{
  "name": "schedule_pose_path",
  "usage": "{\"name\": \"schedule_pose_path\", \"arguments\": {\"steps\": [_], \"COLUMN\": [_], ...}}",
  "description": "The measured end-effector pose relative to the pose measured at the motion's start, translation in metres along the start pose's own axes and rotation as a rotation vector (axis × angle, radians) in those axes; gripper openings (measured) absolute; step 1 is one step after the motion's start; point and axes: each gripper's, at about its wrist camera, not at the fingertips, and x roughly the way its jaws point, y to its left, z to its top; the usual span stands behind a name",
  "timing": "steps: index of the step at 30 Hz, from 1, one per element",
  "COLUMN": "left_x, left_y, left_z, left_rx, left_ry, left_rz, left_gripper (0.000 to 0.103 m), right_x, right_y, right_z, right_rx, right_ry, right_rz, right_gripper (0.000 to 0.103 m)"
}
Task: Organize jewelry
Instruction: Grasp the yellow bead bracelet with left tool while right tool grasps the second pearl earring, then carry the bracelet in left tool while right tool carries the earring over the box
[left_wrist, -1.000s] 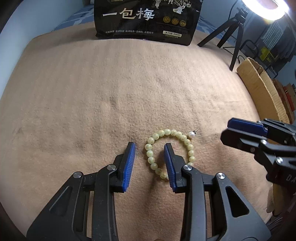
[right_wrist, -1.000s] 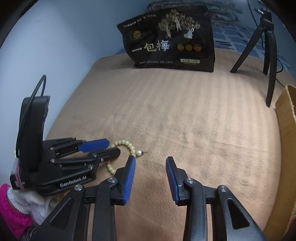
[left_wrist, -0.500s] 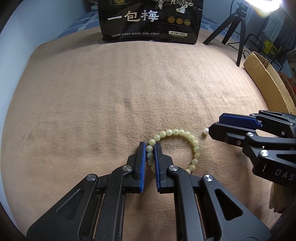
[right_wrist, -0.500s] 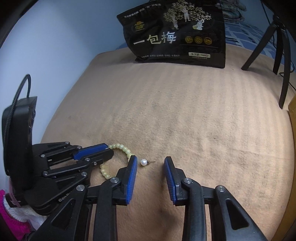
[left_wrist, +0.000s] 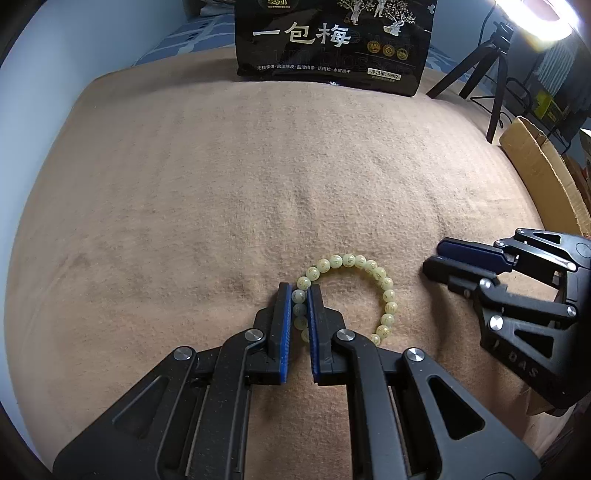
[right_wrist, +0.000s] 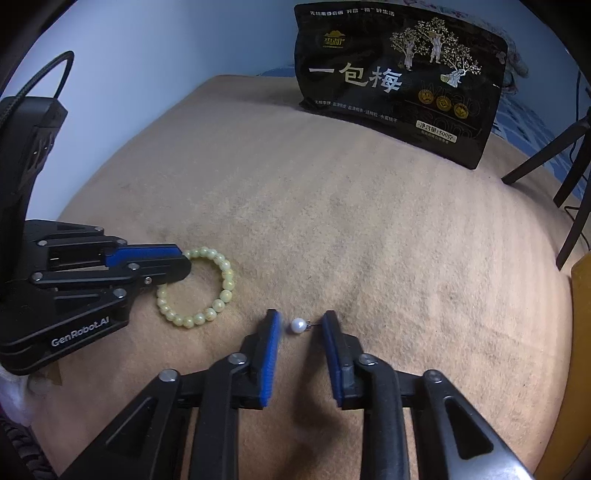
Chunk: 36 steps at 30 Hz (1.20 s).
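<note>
**Bracelet pinched on the left, pearl between spread fingers on the right**

The left tool (left_wrist: 299, 295) had its two blue-padded fingers pressed together on the near-left side of one bead bracelet (left_wrist: 354, 262), which lay on the tan blanket (left_wrist: 221, 184); several pale green beads sat pinched between the pads while the remaining loop curved out to the right. From this view the right tool (left_wrist: 439, 258) showed only side-on at the right edge, and the pearl earring could not be seen at all.

The right wrist view supplied what the other lacked: one pearl earring (right_wrist: 298, 325) with a short pin lay on the blanket between the spread fingers of the right tool (right_wrist: 301, 323), touching neither pad. It lay near the bracelet (right_wrist: 218, 306), just to its right, apart from it. The left tool (right_wrist: 177, 260) appeared side-on at the left, so its grip on the beads was mostly hidden there.

Counted: one bracelet, one earring, two tools. At the far edge stood one black snack bag (right_wrist: 402, 81), and tripod legs (left_wrist: 480, 59) rose at the far right. A cardboard box (left_wrist: 539, 173) edged the right side.
</note>
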Motion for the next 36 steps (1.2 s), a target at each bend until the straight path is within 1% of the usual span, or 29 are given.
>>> {"name": "schedule_pose_path", "arguments": {"steps": [7, 12, 24, 31, 36], "left_x": [-0.004, -0.014, -0.054, -0.072, -0.085], "left_y": [0.001, 0.004, 0.004, -0.006, -0.022], "left_z": [0.0, 0.002, 0.012, 0.017, 0.021], "left_rx": [-0.006, -0.018, -0.063, -0.06, -0.043], "left_ry": [-0.007, -0.031, -0.11, -0.144, -0.169], "left_rz": [0.003, 0.021, -0.014, -0.038, -0.066], "left_gripper": [0.007, 0.006, 0.006, 0.006, 0.006], "right_x": [-0.003, -0.012, -0.054, -0.081, -0.097], "right_y": [0.0, -0.003, -0.014, -0.024, -0.036], "right_z": [0.001, 0.001, 0.003, 0.001, -0.003], "right_rx": [0.005, 0.011, 0.039, 0.066, 0.087], "right_ry": [-0.012, -0.03, -0.082, -0.117, -0.14], "right_rz": [-0.005, -0.011, -0.044, -0.06, -0.076], "right_gripper": [0.014, 0.014, 0.014, 0.014, 0.014]}}
